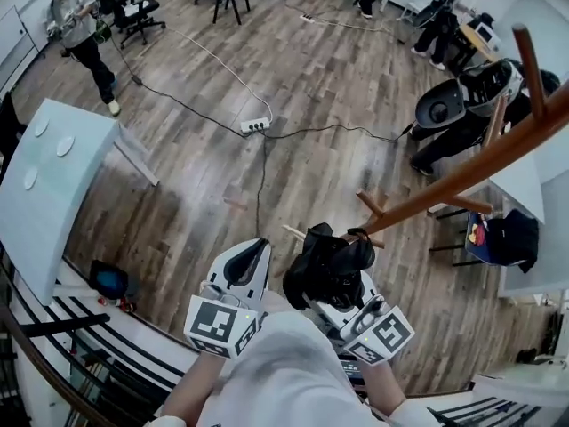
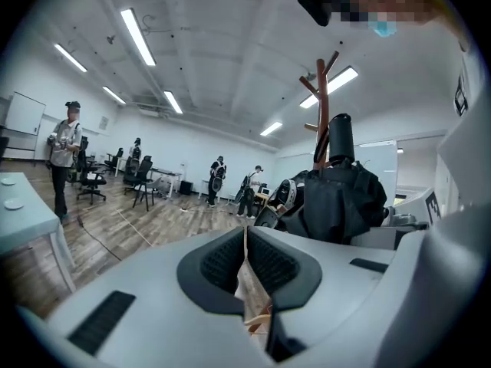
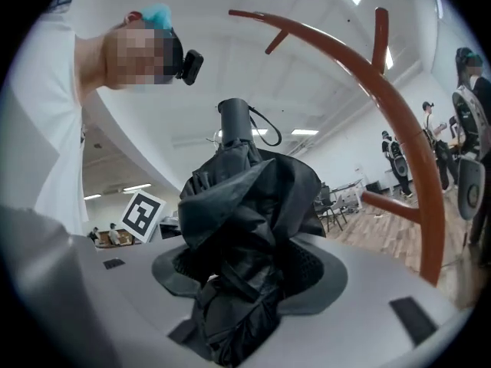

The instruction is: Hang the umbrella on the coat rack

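A folded black umbrella [image 1: 327, 268] is bunched between the jaws of my right gripper [image 1: 336, 285], which is shut on its fabric. In the right gripper view the umbrella [image 3: 244, 221] stands upright, its black handle and wrist loop [image 3: 235, 121] on top. The brown wooden coat rack [image 1: 462, 178] slants in from the right, and its lowest pegs [image 1: 372, 210] end just above the umbrella. The rack [image 3: 403, 113] arcs over the umbrella without touching it. My left gripper [image 1: 252, 258] sits beside it on the left, shut on nothing [image 2: 245, 240]. From there the umbrella [image 2: 337, 194] stands in front of the rack [image 2: 322, 102].
A white table [image 1: 44, 194] stands at the left. A power strip [image 1: 255, 124] with cables lies on the wooden floor ahead. A person [image 1: 80, 25] walks at the far left. People with gear [image 1: 462, 96] and a black bag [image 1: 511, 237] are at the right.
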`<state>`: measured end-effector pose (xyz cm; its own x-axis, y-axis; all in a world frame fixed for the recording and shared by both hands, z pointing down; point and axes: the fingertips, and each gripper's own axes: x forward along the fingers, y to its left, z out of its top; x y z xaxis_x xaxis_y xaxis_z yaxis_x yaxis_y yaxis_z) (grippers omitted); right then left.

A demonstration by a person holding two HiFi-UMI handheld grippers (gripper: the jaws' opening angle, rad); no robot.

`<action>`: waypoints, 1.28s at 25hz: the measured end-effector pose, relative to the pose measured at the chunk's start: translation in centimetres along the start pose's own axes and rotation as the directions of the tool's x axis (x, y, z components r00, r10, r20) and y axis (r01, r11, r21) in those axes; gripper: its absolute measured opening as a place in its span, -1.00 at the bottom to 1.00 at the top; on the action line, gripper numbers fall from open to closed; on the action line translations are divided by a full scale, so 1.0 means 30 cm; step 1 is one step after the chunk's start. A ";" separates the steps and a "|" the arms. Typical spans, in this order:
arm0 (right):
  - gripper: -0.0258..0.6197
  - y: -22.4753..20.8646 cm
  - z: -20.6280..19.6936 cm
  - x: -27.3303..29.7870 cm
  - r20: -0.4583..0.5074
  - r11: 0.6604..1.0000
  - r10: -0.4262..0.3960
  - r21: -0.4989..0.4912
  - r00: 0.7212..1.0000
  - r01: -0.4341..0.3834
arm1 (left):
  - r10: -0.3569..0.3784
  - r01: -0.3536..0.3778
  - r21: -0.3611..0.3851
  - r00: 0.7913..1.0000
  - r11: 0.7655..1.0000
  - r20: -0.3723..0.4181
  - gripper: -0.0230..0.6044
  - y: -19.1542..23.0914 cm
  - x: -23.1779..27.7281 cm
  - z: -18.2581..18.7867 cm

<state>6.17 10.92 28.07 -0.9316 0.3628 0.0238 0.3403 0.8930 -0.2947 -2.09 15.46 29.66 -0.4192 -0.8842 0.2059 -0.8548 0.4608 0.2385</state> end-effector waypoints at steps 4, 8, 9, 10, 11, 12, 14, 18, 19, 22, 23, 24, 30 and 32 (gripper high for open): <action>-0.07 -0.086 0.034 0.085 0.039 0.994 -0.108 0.032 0.993 0.106 | -0.091 0.092 0.052 0.995 0.994 -0.035 -0.83 0.047 0.108 0.083; -0.07 -0.167 0.063 0.160 0.074 0.984 -0.174 0.048 0.982 0.171 | -0.160 0.164 0.076 0.986 0.984 -0.056 -0.83 0.084 0.205 0.137; -0.07 -0.189 0.073 0.174 0.079 0.981 -0.190 0.054 0.979 0.186 | -0.177 0.181 0.078 0.982 0.980 -0.065 -0.83 0.089 0.229 0.147; -0.07 -0.213 0.081 0.187 0.082 0.978 -0.206 0.060 0.975 0.201 | -0.192 0.198 0.079 0.978 0.977 -0.076 -0.83 0.092 0.256 0.156; -0.07 -0.239 0.088 0.200 0.085 0.974 -0.221 0.065 0.971 0.216 | -0.206 0.213 0.083 0.975 0.974 -0.086 -0.83 0.097 0.285 0.164; -0.07 -0.263 0.092 0.216 0.088 0.970 -0.237 0.070 0.968 0.231 | -0.219 0.227 0.087 0.971 0.970 -0.096 -0.83 0.106 0.315 0.171; -0.07 -0.294 0.092 0.243 0.094 0.962 -0.265 0.087 0.960 0.257 | -0.248 0.259 0.093 0.962 0.961 -0.115 -0.83 0.125 0.364 0.179; -0.08 -0.375 0.087 0.216 0.107 0.946 -0.312 0.124 0.944 0.299 | -0.319 0.335 0.100 0.936 0.937 -0.148 -0.83 0.081 0.477 0.171; -0.08 -0.402 0.084 0.203 0.104 0.943 -0.322 0.124 0.941 0.309 | -0.338 0.356 0.102 0.928 0.929 -0.156 -0.83 0.059 0.509 0.166; -0.08 -0.462 0.068 0.211 0.098 0.923 -0.378 0.113 0.921 0.367 | -0.412 0.437 0.114 0.891 0.892 -0.189 -0.83 0.037 0.587 0.153; -0.08 -0.473 0.060 0.223 0.098 0.911 -0.408 0.114 0.908 0.397 | -0.440 0.468 0.116 0.875 0.876 -0.202 -0.83 0.043 0.604 0.147; -0.08 -0.483 0.052 0.235 0.099 0.896 -0.440 0.115 0.892 0.429 | -0.467 0.497 0.116 0.857 0.860 -0.216 -0.83 0.050 0.619 0.139; -0.08 -0.515 0.024 0.243 0.128 0.784 -0.619 0.163 0.775 0.600 | -0.607 0.654 0.092 0.738 0.751 -0.295 -0.83 0.052 0.662 0.109; -0.08 -0.537 0.019 0.251 0.132 0.760 -0.648 0.165 0.750 0.628 | -0.632 0.683 0.088 0.711 0.725 -0.308 -0.83 0.056 0.679 0.101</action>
<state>-6.39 -0.87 32.46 -0.9361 -0.3419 0.0825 -0.3475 0.8629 -0.3671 -13.00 -2.02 31.37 0.3360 -0.8968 0.2878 -0.9333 -0.2759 0.2297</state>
